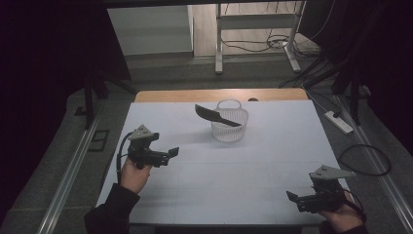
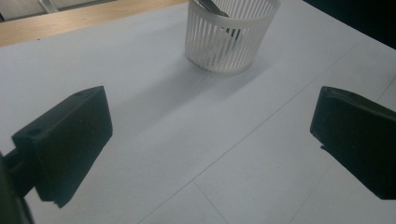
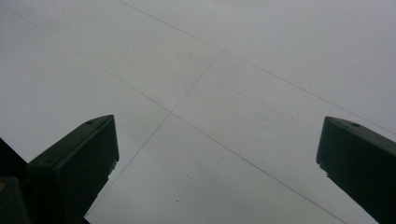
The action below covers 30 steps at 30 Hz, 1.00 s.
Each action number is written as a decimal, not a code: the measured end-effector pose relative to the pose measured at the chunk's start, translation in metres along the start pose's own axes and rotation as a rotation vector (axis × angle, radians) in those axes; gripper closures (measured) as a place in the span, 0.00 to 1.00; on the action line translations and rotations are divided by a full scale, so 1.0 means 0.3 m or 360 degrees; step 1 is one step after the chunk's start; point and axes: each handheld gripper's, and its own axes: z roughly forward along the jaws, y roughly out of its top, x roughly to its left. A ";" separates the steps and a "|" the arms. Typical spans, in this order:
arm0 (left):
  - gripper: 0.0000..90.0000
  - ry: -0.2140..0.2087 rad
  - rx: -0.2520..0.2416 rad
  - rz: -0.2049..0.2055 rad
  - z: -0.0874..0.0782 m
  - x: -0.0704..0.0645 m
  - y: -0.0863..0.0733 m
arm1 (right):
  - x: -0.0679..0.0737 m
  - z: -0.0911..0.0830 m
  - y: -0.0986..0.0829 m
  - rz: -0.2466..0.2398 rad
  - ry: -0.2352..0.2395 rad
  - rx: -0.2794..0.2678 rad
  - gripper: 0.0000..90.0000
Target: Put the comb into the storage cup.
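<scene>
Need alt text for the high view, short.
A white slotted basket stands near the far edge of a white table, with a dark knife-like tool propped in it and sticking out to the left. The left gripper and right gripper, both hand-held, hover open nearer the camera.

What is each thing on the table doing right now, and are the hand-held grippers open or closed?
Left hand-held gripper: open, empty, held above the table, pointing toward the basket.
Right hand-held gripper: open, empty, held near the table's front right corner.
White basket: upright on the table, with a dark tool inside.
Dark tool: tilted in the basket, its wide end sticking out over the rim.
Table: covered in white, wooden edge at the back.
</scene>
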 end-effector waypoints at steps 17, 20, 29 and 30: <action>0.00 0.0027 -0.0003 -0.0015 -0.060 -0.007 -0.039 | 0.001 0.000 0.000 -0.0003 -0.0002 0.0003 0.00; 0.00 0.0034 -0.0004 -0.0015 -0.072 -0.009 -0.046 | 0.001 0.001 0.001 -0.0005 -0.0005 0.0005 0.00; 0.00 0.0052 -0.0004 -0.0035 -0.104 -0.009 -0.071 | 0.002 0.001 0.001 -0.0005 -0.0007 0.0007 0.00; 0.00 0.0054 -0.0003 -0.0036 -0.107 -0.009 -0.074 | 0.002 0.001 0.001 -0.0004 -0.0007 0.0006 0.00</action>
